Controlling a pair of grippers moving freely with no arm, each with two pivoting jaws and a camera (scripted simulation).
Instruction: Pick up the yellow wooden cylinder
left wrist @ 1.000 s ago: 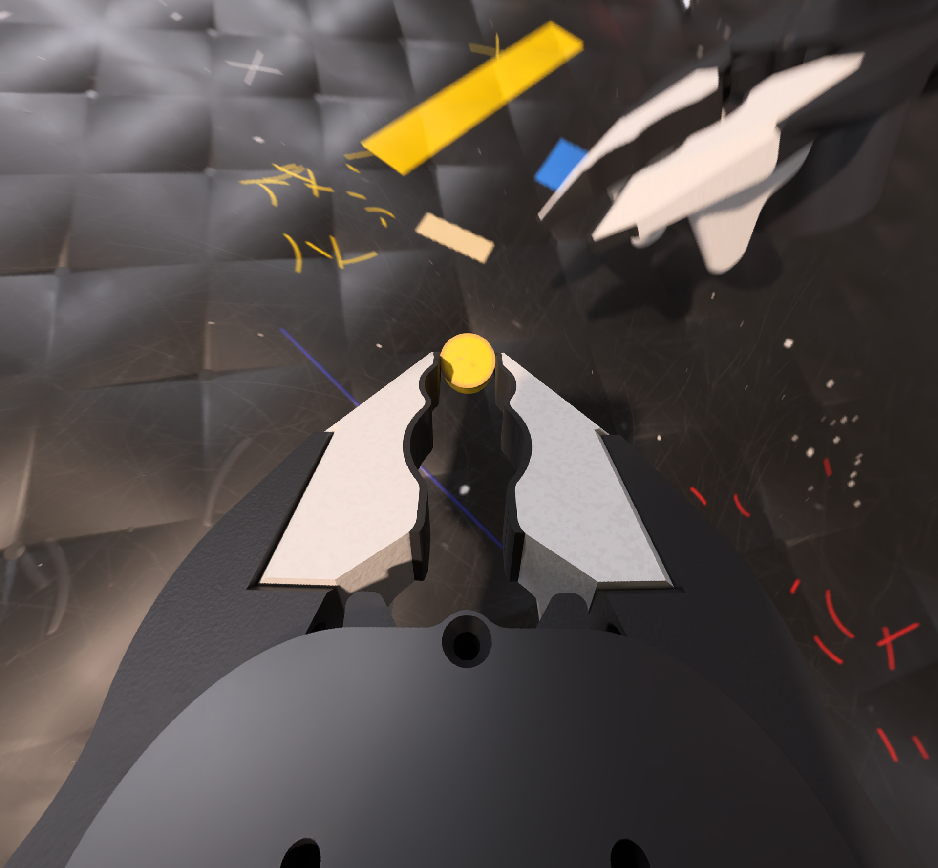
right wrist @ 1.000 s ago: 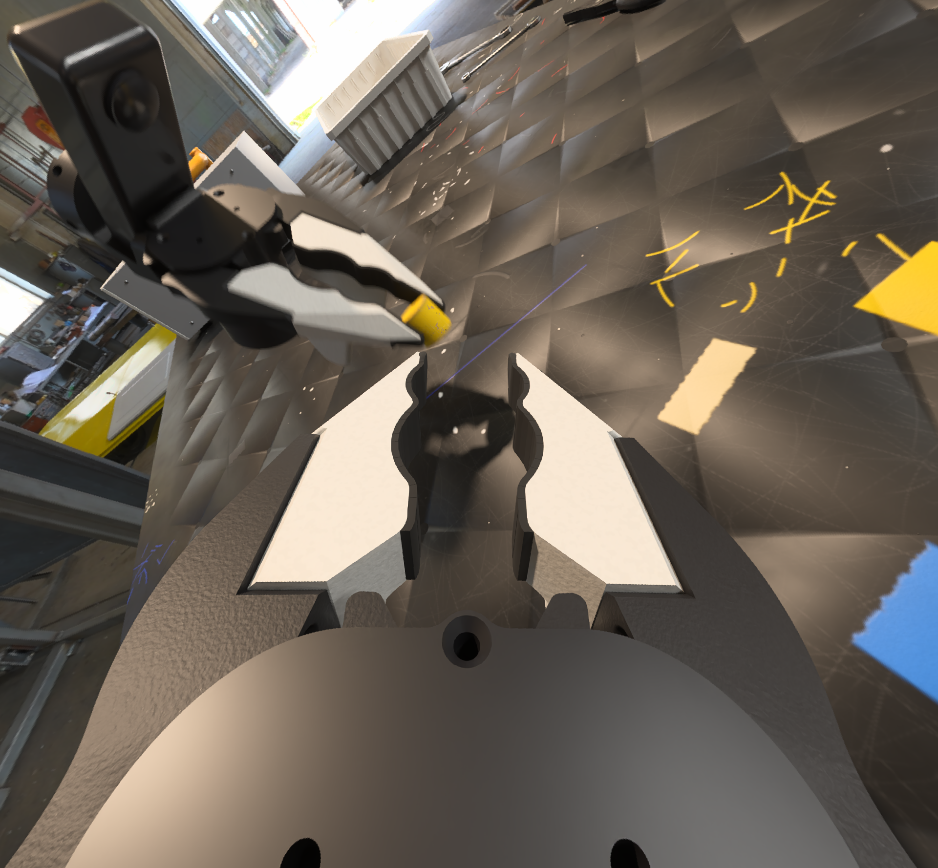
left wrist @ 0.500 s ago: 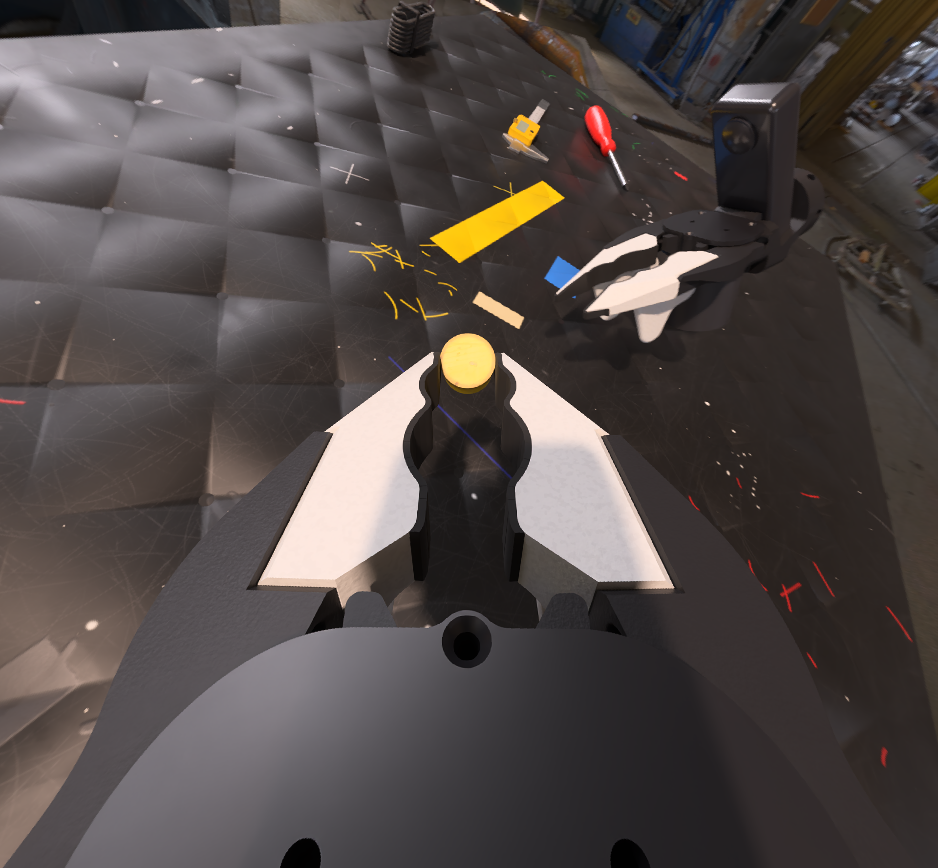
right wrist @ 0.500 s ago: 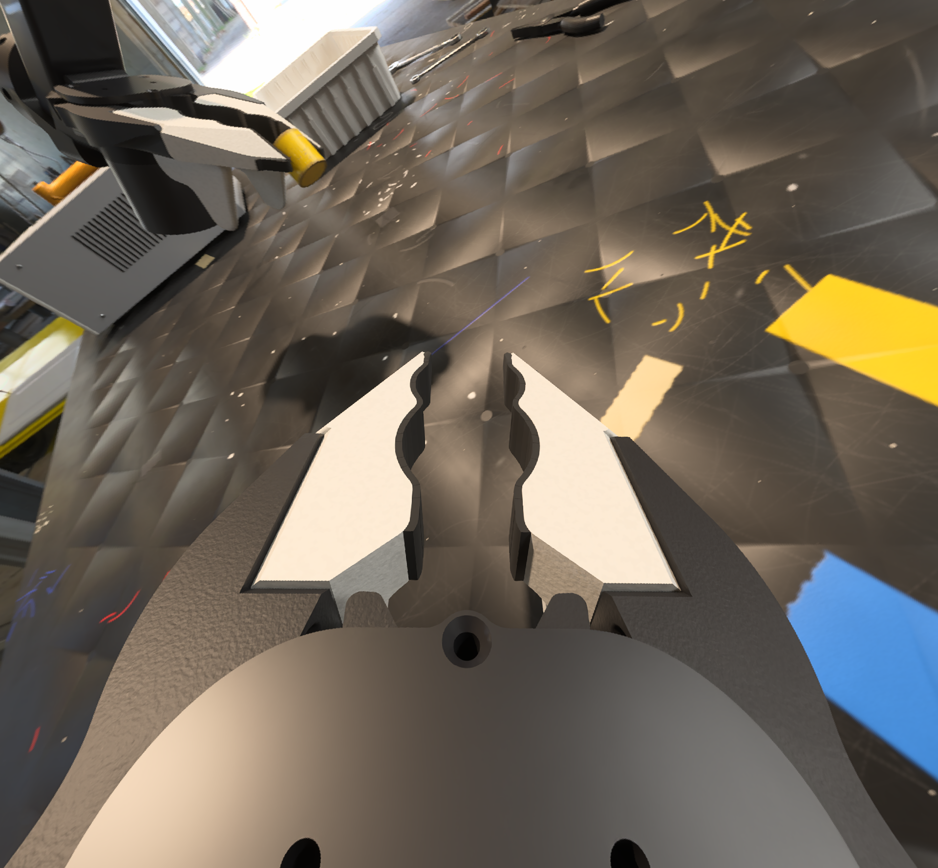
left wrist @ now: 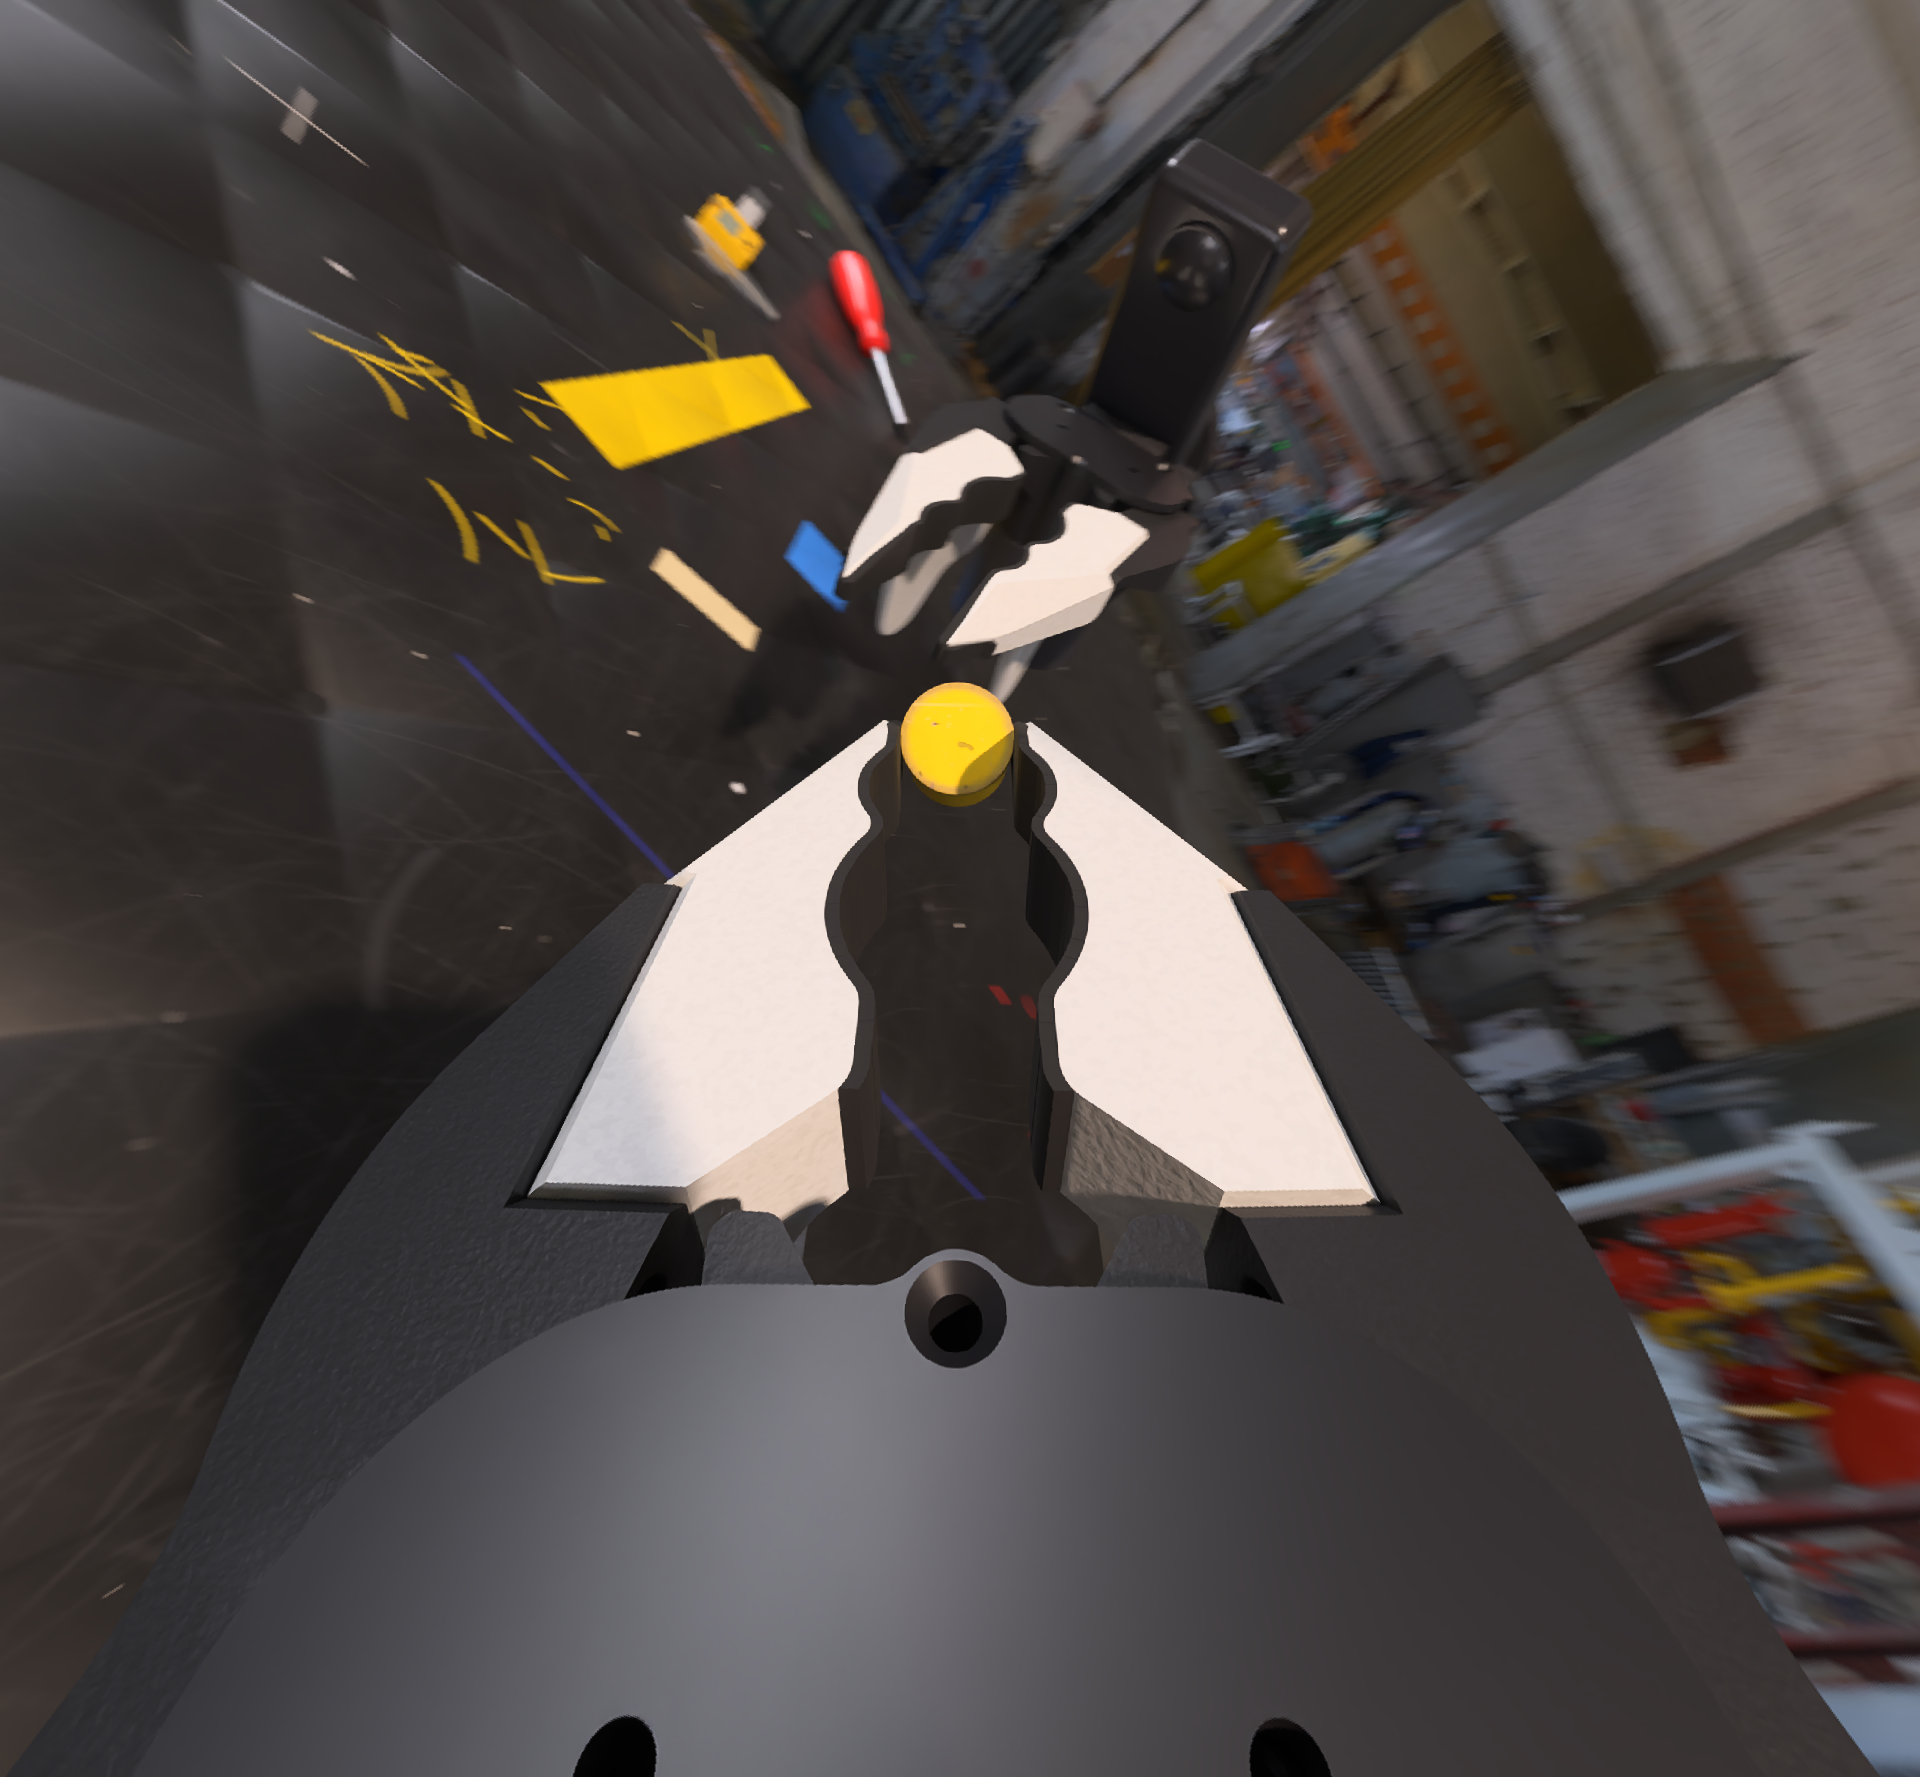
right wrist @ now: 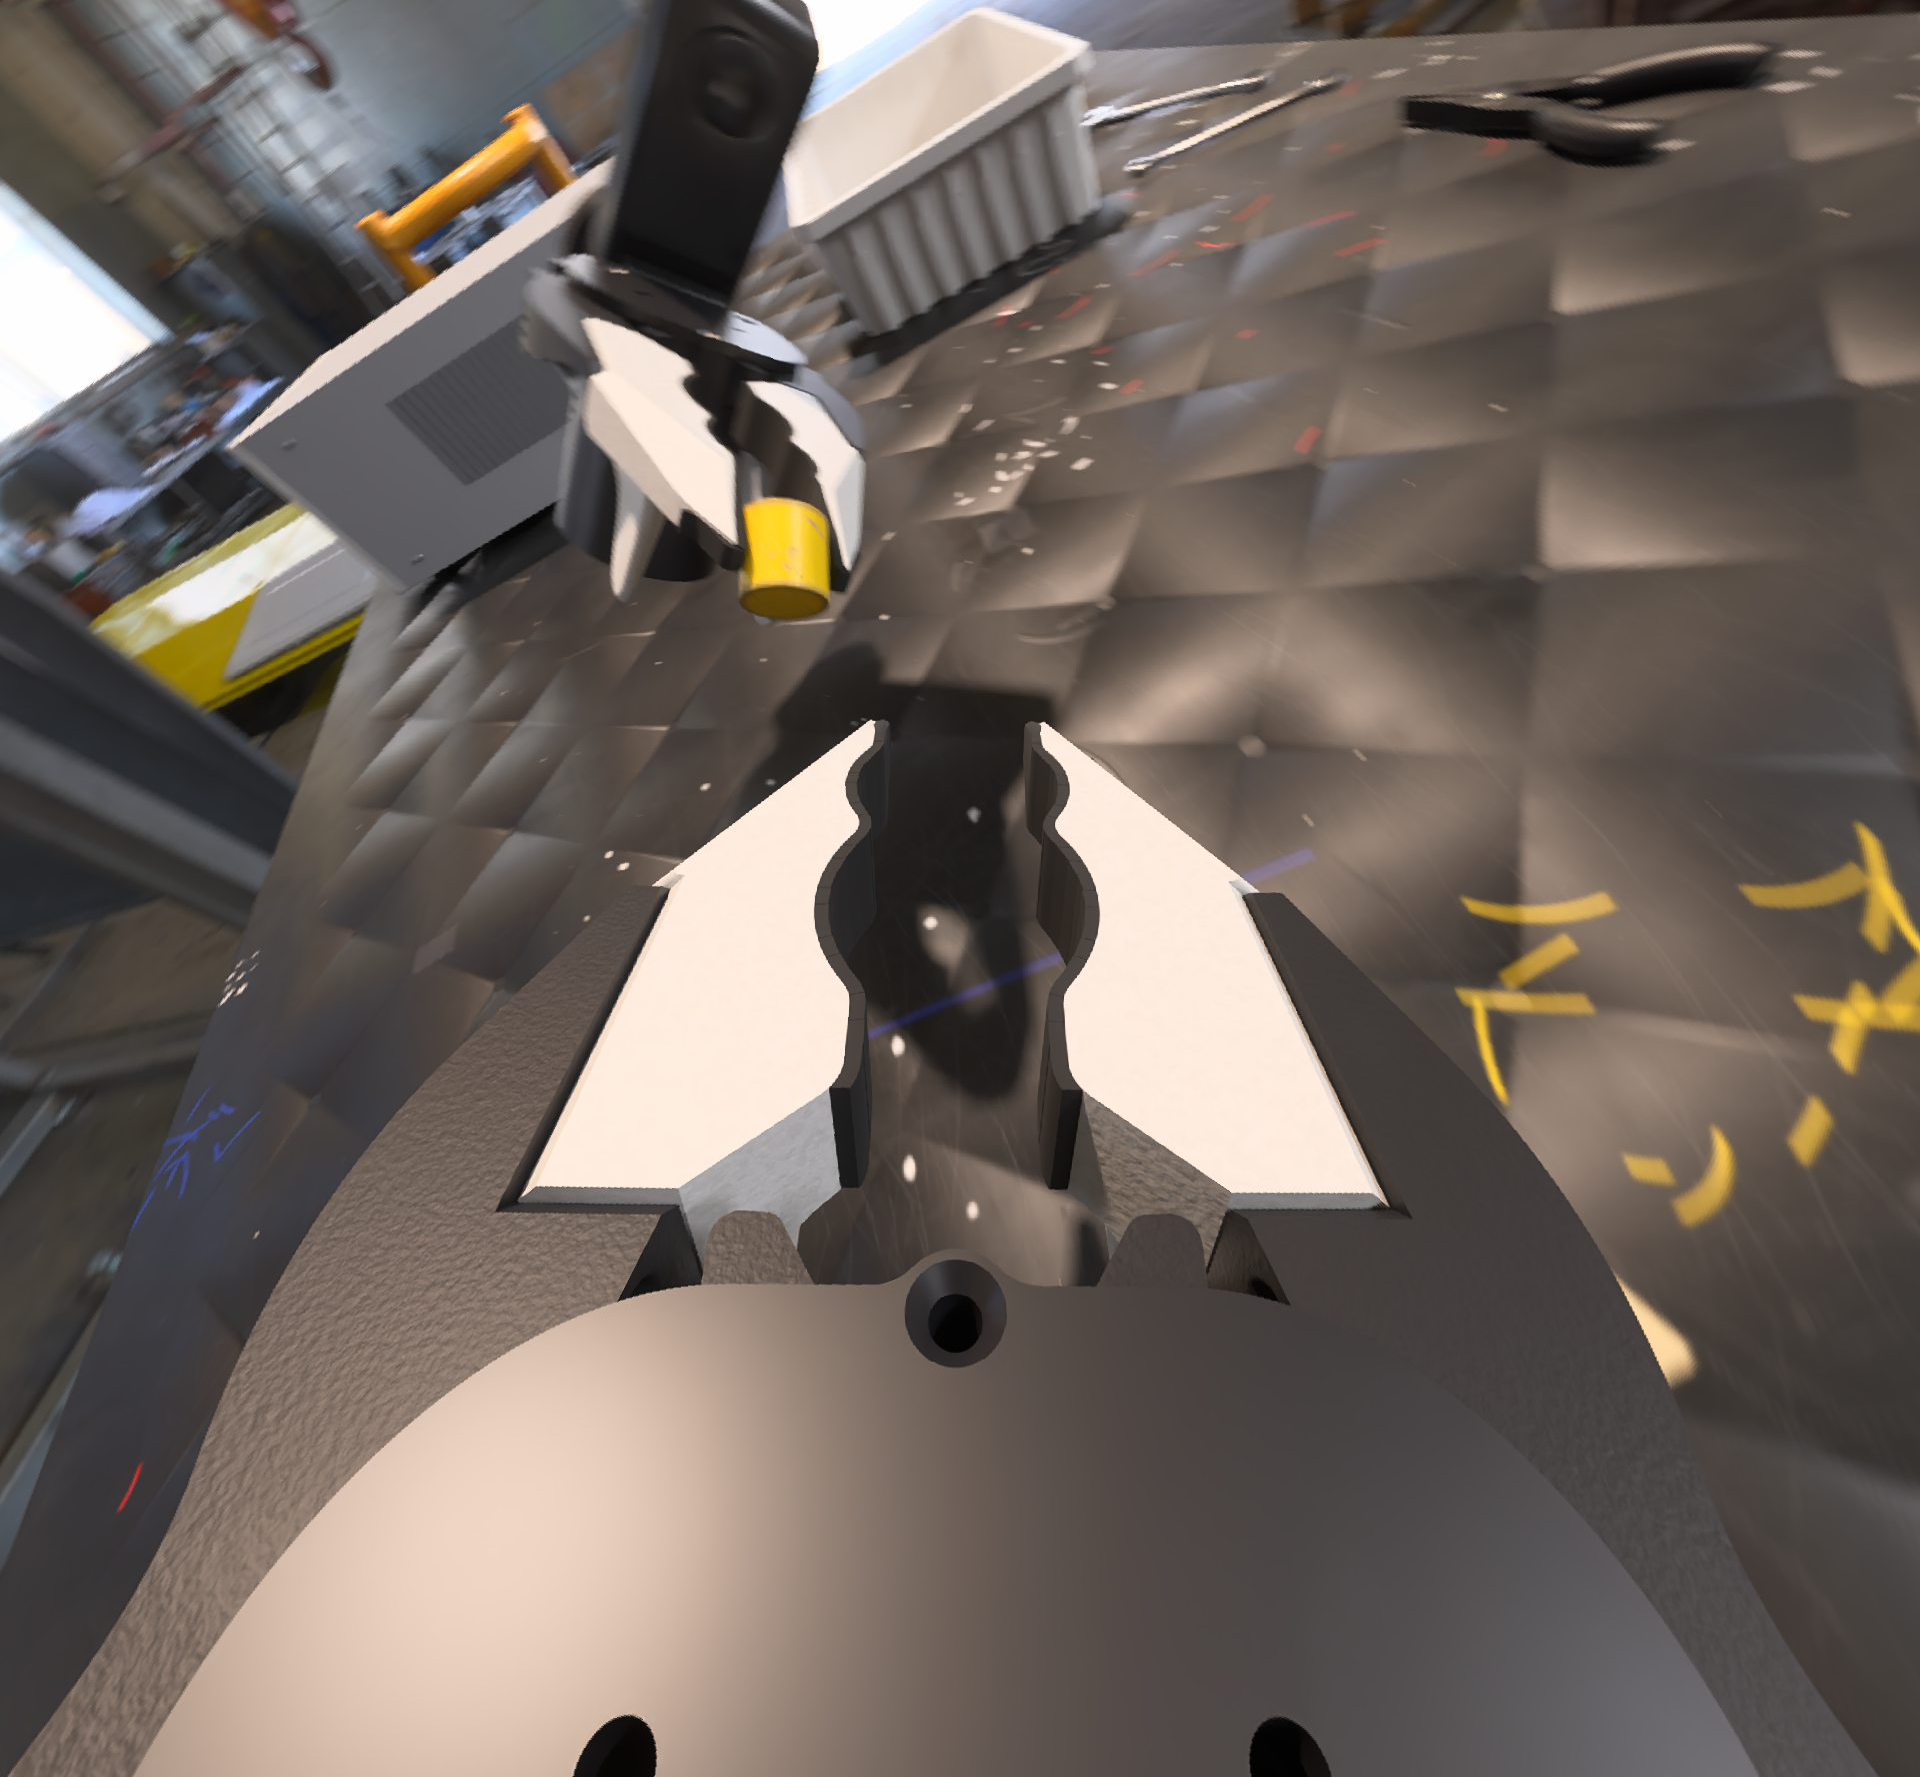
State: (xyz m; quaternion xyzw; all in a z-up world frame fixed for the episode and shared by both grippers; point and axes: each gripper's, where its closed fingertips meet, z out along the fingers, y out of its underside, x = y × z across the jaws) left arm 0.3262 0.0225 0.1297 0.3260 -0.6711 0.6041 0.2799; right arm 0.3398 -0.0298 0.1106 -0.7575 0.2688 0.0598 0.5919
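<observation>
My left gripper is shut on the yellow wooden cylinder, whose round end faces the camera between the fingertips. In the right wrist view the same left gripper hangs above the dark metal table with the cylinder clamped at its tips, clear of the surface. My right gripper is open and empty, low over the table. It also shows in the left wrist view, just beyond the cylinder.
On the table lie a yellow strip, a blue patch, a tan strip, a red screwdriver and a small yellow device. A white ribbed bin, a grey box and pliers stand farther off.
My left gripper has tilted and lifted with the cylinder still held; the table now slants in its view. The right gripper has come closer to the left one and turned.
</observation>
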